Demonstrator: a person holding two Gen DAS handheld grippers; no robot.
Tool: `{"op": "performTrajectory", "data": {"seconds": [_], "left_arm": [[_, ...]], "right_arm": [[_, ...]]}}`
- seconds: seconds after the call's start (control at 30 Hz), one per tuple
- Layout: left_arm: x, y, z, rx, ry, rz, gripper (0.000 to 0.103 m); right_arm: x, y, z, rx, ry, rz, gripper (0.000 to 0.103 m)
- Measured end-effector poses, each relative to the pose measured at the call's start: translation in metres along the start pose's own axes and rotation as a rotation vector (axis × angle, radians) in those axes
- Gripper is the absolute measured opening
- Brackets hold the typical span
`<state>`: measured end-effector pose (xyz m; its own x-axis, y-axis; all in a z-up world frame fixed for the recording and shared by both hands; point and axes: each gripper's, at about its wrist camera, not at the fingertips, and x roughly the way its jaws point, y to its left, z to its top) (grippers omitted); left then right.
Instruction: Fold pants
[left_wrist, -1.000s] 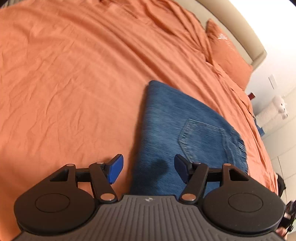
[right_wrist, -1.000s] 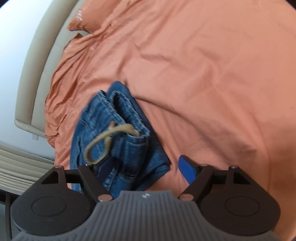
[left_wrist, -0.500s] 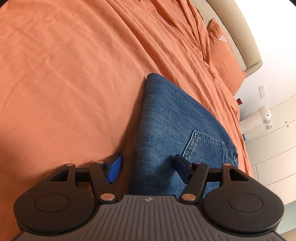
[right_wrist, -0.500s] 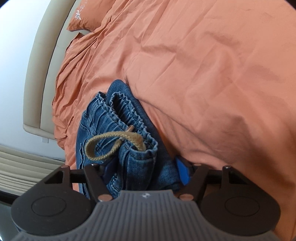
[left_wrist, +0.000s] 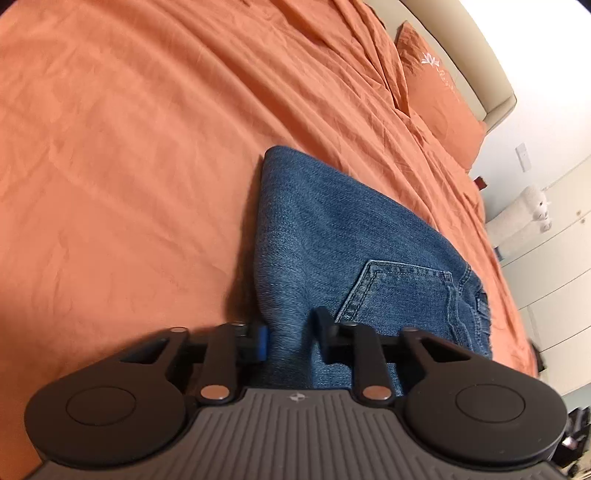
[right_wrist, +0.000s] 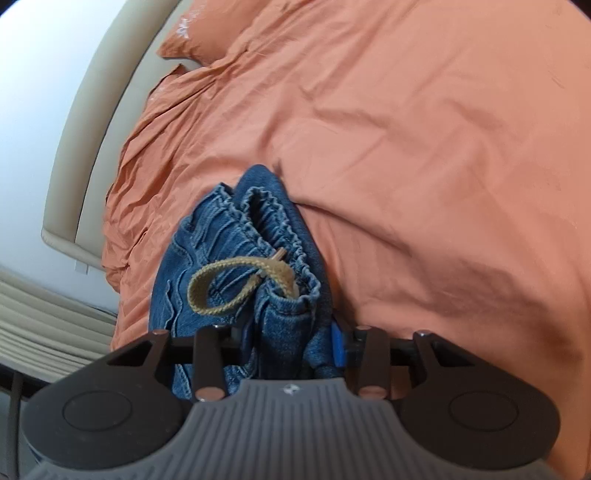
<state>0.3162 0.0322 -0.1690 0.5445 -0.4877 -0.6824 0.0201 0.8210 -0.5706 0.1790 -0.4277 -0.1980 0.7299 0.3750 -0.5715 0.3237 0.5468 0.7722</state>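
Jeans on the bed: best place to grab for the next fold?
Grip the jeans at the near edge, from the near side: the left gripper on the folded corner, the right gripper by the bunched waistband. Both are closing on denim.

jeans (right_wrist: 207, 266) near end: hidden behind right gripper (right_wrist: 284, 347) body
jeans' underside — against orange sheet (left_wrist: 129, 147), unseen

The right gripper (right_wrist: 288, 343) is closing on the folded jeans (right_wrist: 236, 266), denim bunched between its jaws. A tan drawstring (right_wrist: 236, 277) loops over the jeans' elastic waistband, and the orange sheet (right_wrist: 424, 147) spreads beyond the jeans.
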Motion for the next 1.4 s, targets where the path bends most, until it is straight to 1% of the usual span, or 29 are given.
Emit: {"op": "performTrajectory", "data": {"seconds": [0.1, 0.17, 0.4, 0.6, 0.73, 0.83, 1.1, 1.2, 1.4], "left_arm": [[-0.007, -0.017, -0.002, 0.080, -0.031, 0.044, 0.012], [-0.009, -0.024, -0.003, 0.115, -0.040, 0.067, 0.011], [-0.018, -0.036, -0.004, 0.183, -0.058, 0.098, 0.009], [-0.034, -0.041, -0.001, 0.191, -0.039, 0.083, 0.009], [-0.054, -0.049, -0.009, 0.226, -0.025, 0.107, 0.009], [-0.064, -0.050, -0.011, 0.205, -0.017, 0.099, 0.009], [-0.100, -0.065, -0.014, 0.271, -0.006, 0.115, 0.009], [-0.118, -0.068, -0.011, 0.293, -0.022, 0.134, 0.009], [-0.170, -0.069, 0.001, 0.333, -0.072, 0.147, 0.009]], "right_arm": [[-0.004, 0.003, -0.001, -0.029, -0.005, -0.002, 0.031], [-0.008, 0.006, -0.002, -0.064, -0.011, 0.000, 0.030], [-0.019, 0.015, -0.001, -0.119, -0.015, 0.011, 0.027], [-0.031, 0.023, -0.002, -0.124, -0.006, 0.018, 0.027], [-0.045, 0.025, -0.008, -0.094, 0.012, 0.028, 0.026], [-0.052, 0.028, -0.013, -0.078, 0.029, 0.020, 0.026], [-0.083, 0.053, -0.034, -0.120, 0.027, 0.042, 0.025], [-0.095, 0.067, -0.045, -0.147, 0.034, 0.069, 0.025], [-0.111, 0.102, -0.067, -0.197, 0.048, 0.125, 0.025]]}}
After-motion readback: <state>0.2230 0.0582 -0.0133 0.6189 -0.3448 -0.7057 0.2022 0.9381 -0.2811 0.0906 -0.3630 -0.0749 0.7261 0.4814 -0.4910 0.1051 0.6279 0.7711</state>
